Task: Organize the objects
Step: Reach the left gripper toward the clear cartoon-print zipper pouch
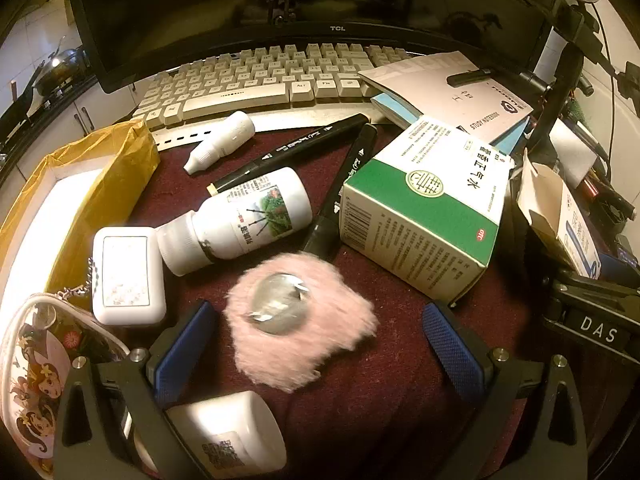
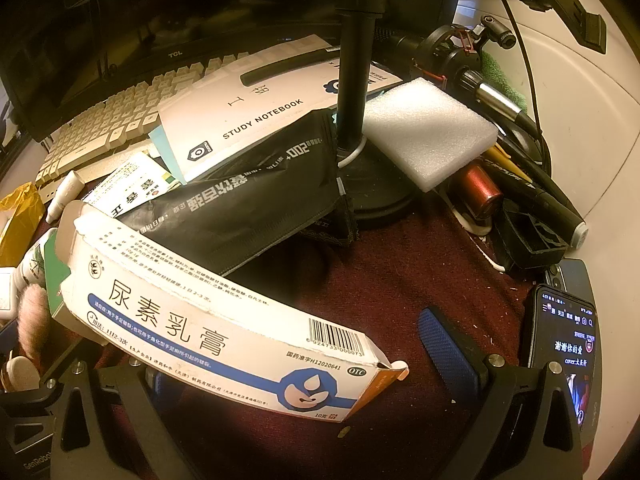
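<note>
My left gripper point(image 1: 320, 344) is open just above the dark red cloth, its blue pads on either side of a pink fluffy compact with a clear round centre point(image 1: 296, 320). Around it lie a white pill bottle point(image 1: 236, 220), a white case on a chain point(image 1: 128, 276), a small dropper bottle point(image 1: 222, 140), two black markers point(image 1: 292, 150) and a green and white medicine box point(image 1: 428, 216). My right gripper point(image 2: 312, 364) is open; a white and blue ointment box point(image 2: 216, 328) lies across its left finger, whether touching it I cannot tell.
A keyboard point(image 1: 260, 80) and TCL monitor point(image 1: 280, 4) stand at the back. A study notebook point(image 2: 256, 116), black pouch point(image 2: 248, 204), foam block point(image 2: 428, 128), lamp stand point(image 2: 352, 60) and phone point(image 2: 564, 336) crowd the right. A yellow-lined box point(image 1: 80, 200) is at left.
</note>
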